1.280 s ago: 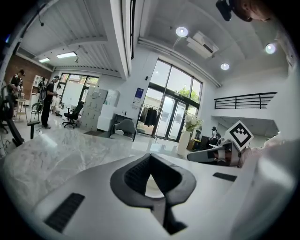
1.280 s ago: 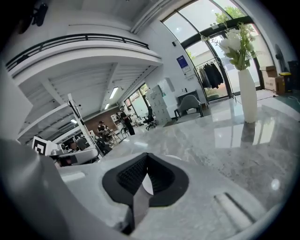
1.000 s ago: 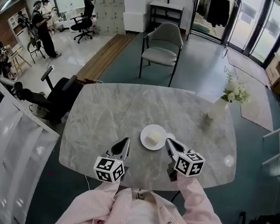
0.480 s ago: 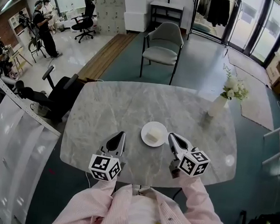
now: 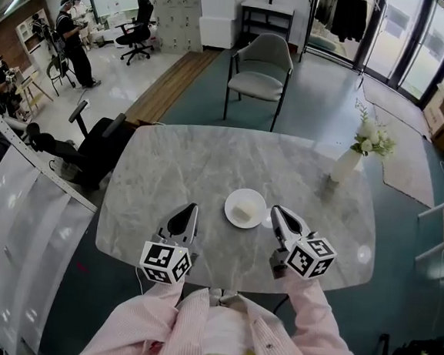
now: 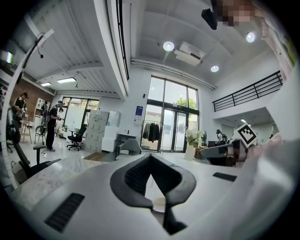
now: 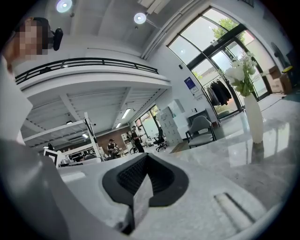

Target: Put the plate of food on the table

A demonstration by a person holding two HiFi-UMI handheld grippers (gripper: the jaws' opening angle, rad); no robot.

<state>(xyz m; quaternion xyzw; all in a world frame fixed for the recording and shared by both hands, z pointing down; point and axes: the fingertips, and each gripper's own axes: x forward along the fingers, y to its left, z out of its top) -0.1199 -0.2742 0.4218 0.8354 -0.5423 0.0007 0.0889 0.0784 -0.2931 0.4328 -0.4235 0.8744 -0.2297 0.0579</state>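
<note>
A white plate (image 5: 245,208) with a pale block of food (image 5: 242,212) rests on the grey marble table (image 5: 208,164), near its front middle. My left gripper (image 5: 187,215) hovers to the plate's left, a clear gap away, shut with nothing in it. My right gripper (image 5: 279,213) sits just off the plate's right rim, also shut and holding nothing. In the left gripper view the pads (image 6: 133,176) meet around a narrow slit, and the right gripper (image 6: 225,151) shows across the table. In the right gripper view the pads (image 7: 133,176) are pressed together.
A white vase of flowers (image 5: 346,167) stands at the table's right rear, also seen as the vase (image 7: 253,117). A grey chair (image 5: 260,69) faces the far edge. A black office chair (image 5: 93,150) sits at the left. People stand far off at the back left.
Both grippers have drifted slightly outward from the plate's sides. The plate has stayed where it was on the table.
</note>
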